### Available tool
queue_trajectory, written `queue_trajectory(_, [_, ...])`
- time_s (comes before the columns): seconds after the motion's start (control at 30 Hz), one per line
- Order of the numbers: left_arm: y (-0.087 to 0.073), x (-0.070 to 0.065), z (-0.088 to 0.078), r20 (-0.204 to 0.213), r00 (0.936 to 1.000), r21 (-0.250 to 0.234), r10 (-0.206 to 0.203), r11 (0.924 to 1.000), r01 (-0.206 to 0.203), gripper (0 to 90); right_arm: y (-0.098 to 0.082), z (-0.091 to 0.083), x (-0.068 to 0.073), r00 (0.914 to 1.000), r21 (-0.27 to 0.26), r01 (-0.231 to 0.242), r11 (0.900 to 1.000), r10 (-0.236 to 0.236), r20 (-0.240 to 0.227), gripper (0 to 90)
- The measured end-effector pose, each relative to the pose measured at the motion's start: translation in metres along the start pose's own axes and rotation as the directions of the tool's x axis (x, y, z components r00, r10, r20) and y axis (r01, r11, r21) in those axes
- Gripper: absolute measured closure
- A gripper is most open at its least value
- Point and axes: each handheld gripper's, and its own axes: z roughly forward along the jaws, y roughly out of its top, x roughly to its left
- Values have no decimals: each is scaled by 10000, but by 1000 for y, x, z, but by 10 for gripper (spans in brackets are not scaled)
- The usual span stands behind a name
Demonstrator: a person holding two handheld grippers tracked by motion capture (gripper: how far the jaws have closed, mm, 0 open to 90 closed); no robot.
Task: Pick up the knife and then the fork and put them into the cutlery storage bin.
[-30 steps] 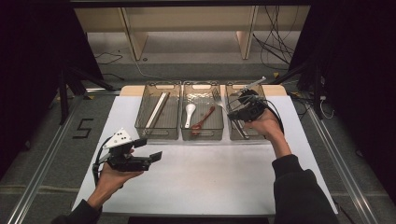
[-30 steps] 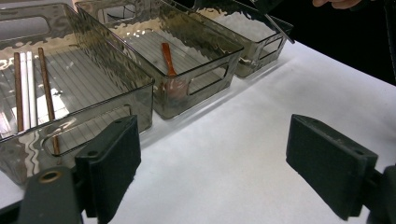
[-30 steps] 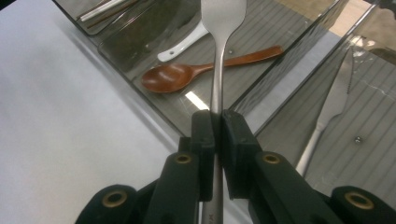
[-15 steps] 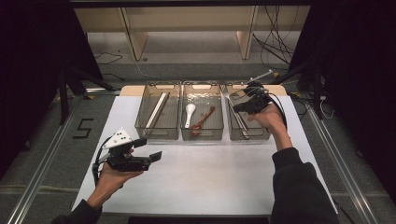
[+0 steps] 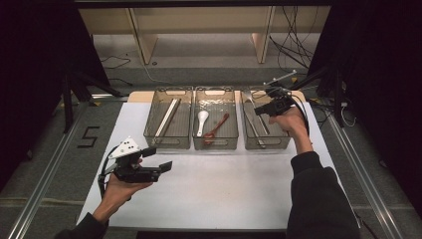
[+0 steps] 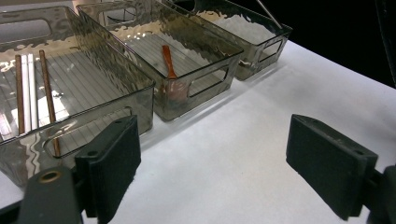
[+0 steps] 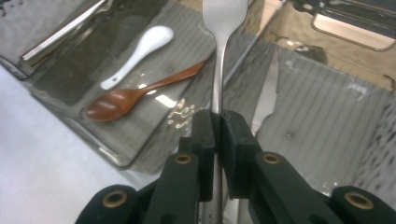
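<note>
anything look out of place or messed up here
Nothing stands out. The three clear bins sit in a straight row: chopsticks left, white spoon and wooden spoon middle. The right tool holds a metal fork above the right bin.

Black two-jaw grippers, brass-coloured screws; left gripper (image 5: pixel 158 158) bears a grey plate; dark sleeves.

Left tongs (image 5: pixel 160 158) held low, jaws wide apart, right tongs (image 7: pixel 217 122) raised, clamped tight
</note>
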Motion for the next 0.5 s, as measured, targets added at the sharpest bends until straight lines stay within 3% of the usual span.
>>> queue_trajectory(0.5, [0, 0, 0, 32, 10000, -31, 92, 10000, -92, 168, -2, 6, -15, 9975, 108, -573, 9983, 568, 414, 848])
